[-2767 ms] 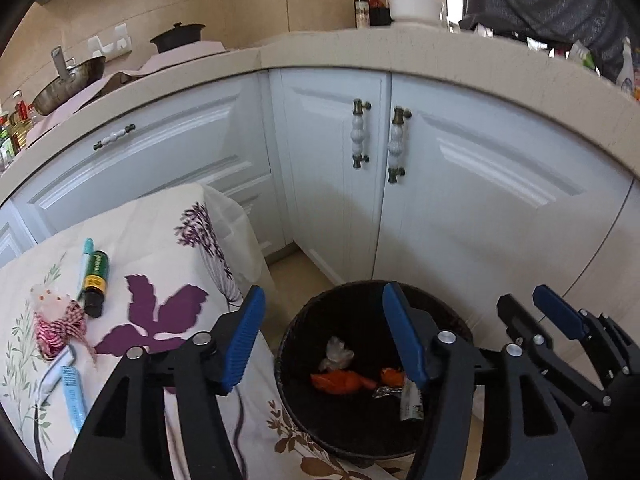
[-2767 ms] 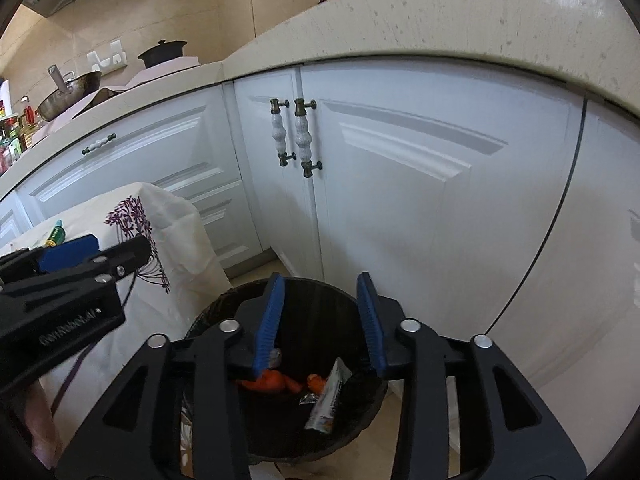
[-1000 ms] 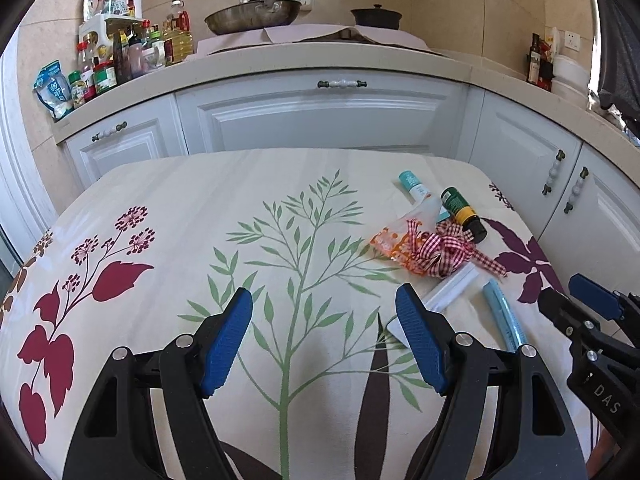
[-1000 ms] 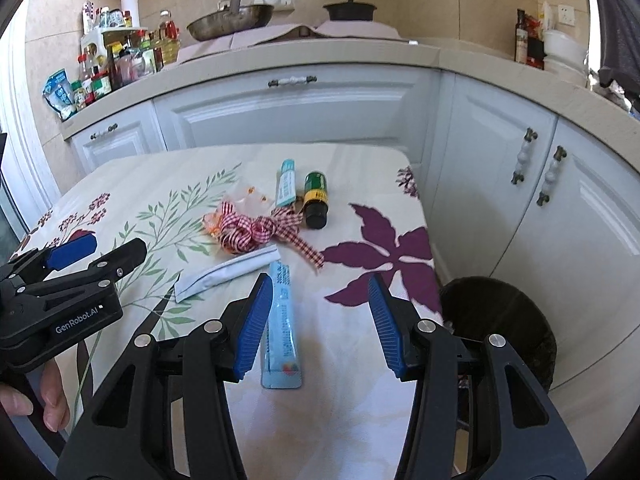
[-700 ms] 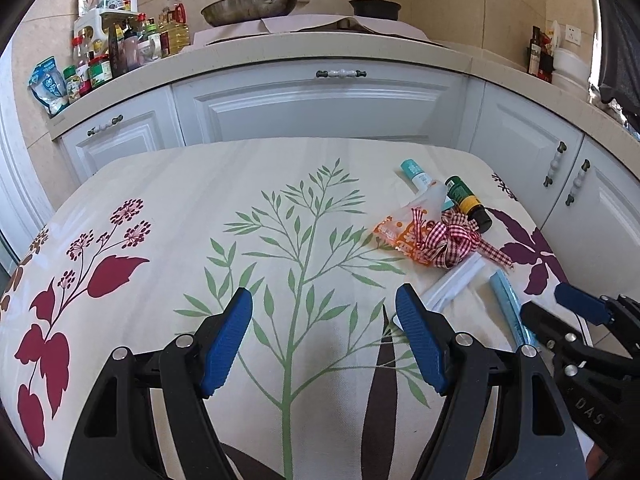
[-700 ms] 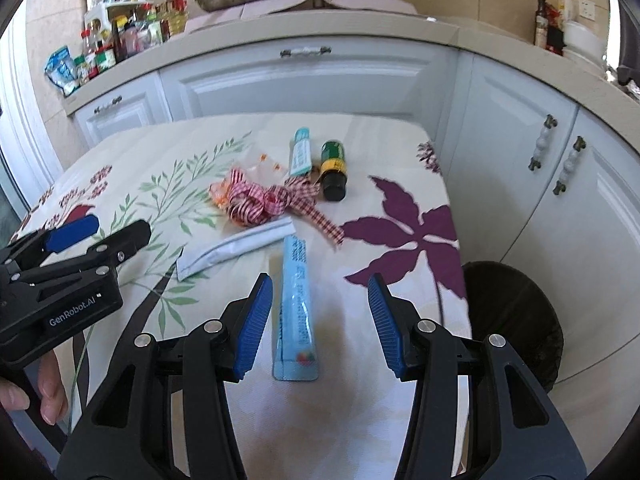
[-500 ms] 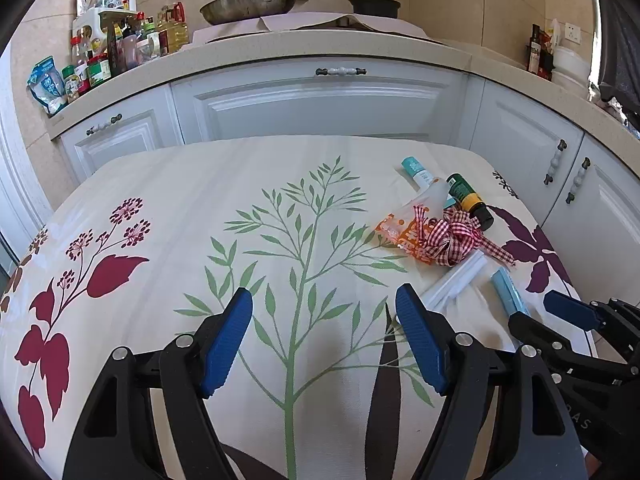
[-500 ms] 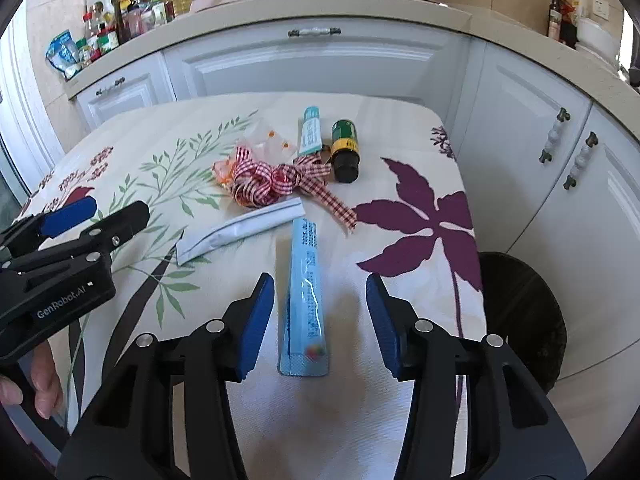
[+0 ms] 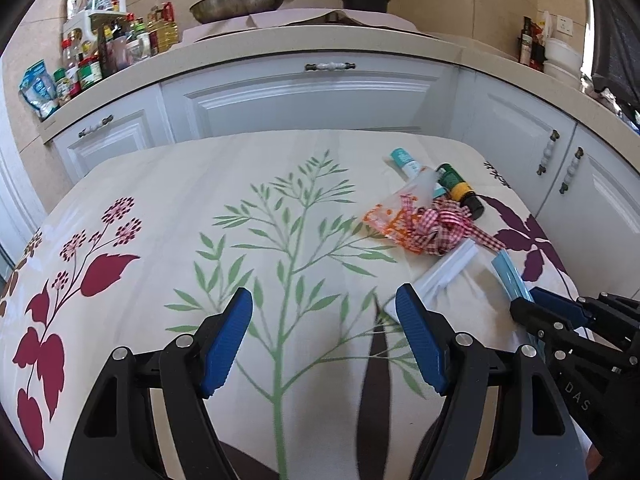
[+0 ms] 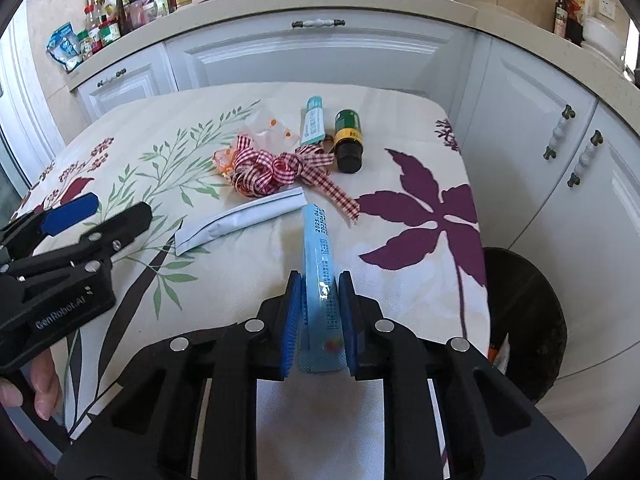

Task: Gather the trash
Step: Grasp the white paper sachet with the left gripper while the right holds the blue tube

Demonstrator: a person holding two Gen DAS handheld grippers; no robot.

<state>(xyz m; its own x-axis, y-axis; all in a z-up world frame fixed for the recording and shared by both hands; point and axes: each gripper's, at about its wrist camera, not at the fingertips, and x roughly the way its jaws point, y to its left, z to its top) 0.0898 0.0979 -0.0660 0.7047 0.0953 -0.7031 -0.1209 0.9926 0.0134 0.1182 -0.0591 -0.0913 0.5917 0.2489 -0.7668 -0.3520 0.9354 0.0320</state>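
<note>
Home kitchen: white panelled cabinets (image 9: 308,96) under a beige countertop (image 9: 320,42), a frying pan (image 9: 240,2) and black pot (image 9: 363,0) on the hob, crowded condiment bottles (image 9: 116,44), tiled walls, and a floral tablecloth (image 9: 240,216) over the table

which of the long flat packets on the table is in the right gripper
The light blue sachet, pinched in the right gripper. The white packet lies free beside it; the teal-capped one sits farther back.
</note>
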